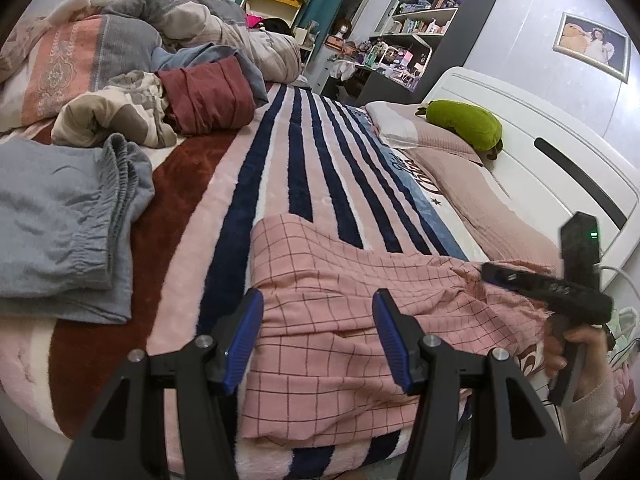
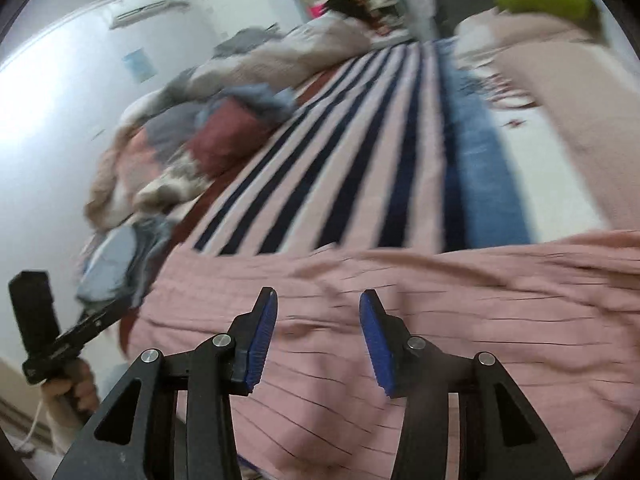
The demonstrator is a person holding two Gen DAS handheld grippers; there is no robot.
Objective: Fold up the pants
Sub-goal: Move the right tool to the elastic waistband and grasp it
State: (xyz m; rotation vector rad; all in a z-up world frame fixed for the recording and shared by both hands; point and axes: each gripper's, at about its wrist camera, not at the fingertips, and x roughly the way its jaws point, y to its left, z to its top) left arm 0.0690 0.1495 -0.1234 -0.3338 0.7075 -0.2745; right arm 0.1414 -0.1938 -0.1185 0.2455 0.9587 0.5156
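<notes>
Pink checked pants (image 1: pixel 340 320) lie spread across the near edge of the striped blanket (image 1: pixel 304 168) on the bed. My left gripper (image 1: pixel 318 300) hovers just over their left part, open, its blue pads apart with only flat cloth below them. In the blurred right wrist view the pants (image 2: pixel 460 320) fill the foreground. My right gripper (image 2: pixel 319 296) stands open above them and pinches no cloth. In the left wrist view a hand holds the right gripper (image 1: pixel 560 292) over the pants' right end. In the right wrist view the left gripper (image 2: pixel 60 340) shows at the lower left.
Folded grey pants (image 1: pixel 60 232) lie at the left. Behind them are a maroon cloth (image 1: pixel 208 96) and a heap of bedding (image 1: pixel 120 32). A green plush (image 1: pixel 464 122) rests on pillows by the white headboard (image 1: pixel 540 160). Shelves (image 1: pixel 420 28) stand beyond the bed.
</notes>
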